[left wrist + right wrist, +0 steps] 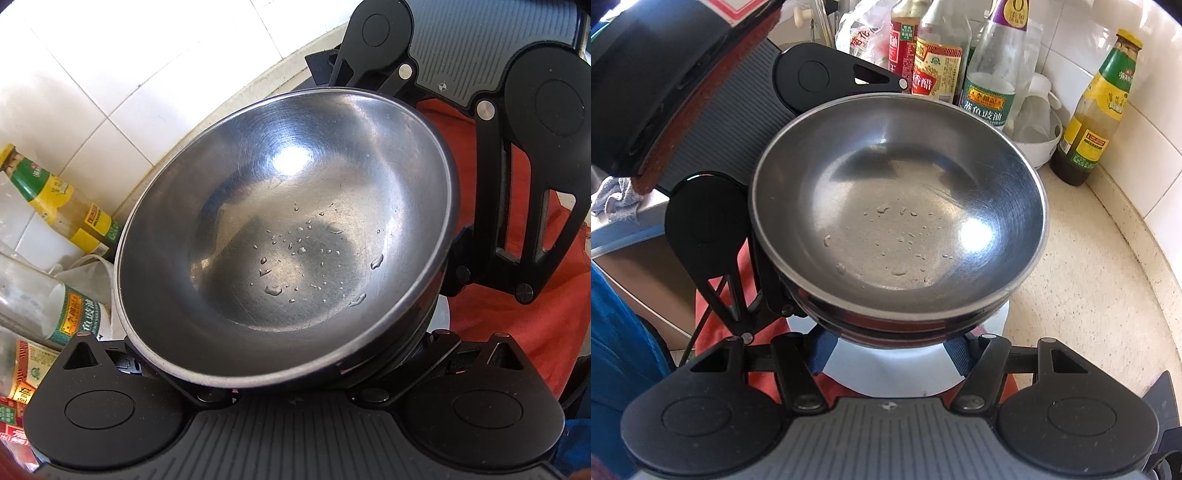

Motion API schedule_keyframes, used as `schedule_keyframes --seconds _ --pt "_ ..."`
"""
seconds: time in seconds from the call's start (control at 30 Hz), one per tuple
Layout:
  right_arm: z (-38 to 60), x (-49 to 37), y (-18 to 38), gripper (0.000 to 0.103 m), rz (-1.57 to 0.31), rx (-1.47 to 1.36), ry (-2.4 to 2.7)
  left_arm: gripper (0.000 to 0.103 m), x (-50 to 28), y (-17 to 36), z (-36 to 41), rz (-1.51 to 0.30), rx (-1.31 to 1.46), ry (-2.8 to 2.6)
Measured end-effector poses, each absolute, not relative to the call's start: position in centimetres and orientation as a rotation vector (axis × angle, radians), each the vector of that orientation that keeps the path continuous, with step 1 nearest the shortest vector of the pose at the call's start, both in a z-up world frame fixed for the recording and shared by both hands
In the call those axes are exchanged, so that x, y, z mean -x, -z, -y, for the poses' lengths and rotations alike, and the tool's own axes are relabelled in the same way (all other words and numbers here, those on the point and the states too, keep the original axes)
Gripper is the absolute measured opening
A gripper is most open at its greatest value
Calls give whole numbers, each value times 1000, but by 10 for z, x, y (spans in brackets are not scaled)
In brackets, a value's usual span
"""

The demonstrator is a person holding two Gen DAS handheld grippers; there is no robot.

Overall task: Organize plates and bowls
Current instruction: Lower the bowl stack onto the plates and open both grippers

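A shiny metal bowl point(284, 236) is seen in the middle of both views, and small drops of water point(886, 236) are spread over its bottom. At least one more bowl is seen under it, so a small stack point(897, 325) is made. The stack is held from two sides. The left gripper point(284, 369) is pushed up against the side of the stack near its own camera, with its fingers spread around the bowls. The right gripper point(890, 347) is set against another side of the stack, and its blue finger pads point(956, 354) are pressed on the lower bowl. Both grippers are closed on the stack. A white plate point(897, 365) is seen under the bowls, but it cannot be told if they touch it. A red cloth point(517, 295) is seen below. Sauce bottles point(982, 70) are lined up behind the bowls by the white tiled wall point(1145, 122), on a speckled counter point(1089, 277).
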State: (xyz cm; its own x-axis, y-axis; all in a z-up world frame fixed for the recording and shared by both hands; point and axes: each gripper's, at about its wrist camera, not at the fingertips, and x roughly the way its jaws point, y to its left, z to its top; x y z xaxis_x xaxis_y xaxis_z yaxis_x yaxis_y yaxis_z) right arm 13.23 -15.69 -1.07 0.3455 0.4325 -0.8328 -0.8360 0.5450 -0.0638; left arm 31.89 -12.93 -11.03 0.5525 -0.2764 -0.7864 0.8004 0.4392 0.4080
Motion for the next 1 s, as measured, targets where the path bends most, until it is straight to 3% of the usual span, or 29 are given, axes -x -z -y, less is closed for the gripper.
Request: schedule_keyframes --seconds 1.0 --pt "145 -151 27 63 -921 600 -904 103 -313 111 119 -783 -861 736"
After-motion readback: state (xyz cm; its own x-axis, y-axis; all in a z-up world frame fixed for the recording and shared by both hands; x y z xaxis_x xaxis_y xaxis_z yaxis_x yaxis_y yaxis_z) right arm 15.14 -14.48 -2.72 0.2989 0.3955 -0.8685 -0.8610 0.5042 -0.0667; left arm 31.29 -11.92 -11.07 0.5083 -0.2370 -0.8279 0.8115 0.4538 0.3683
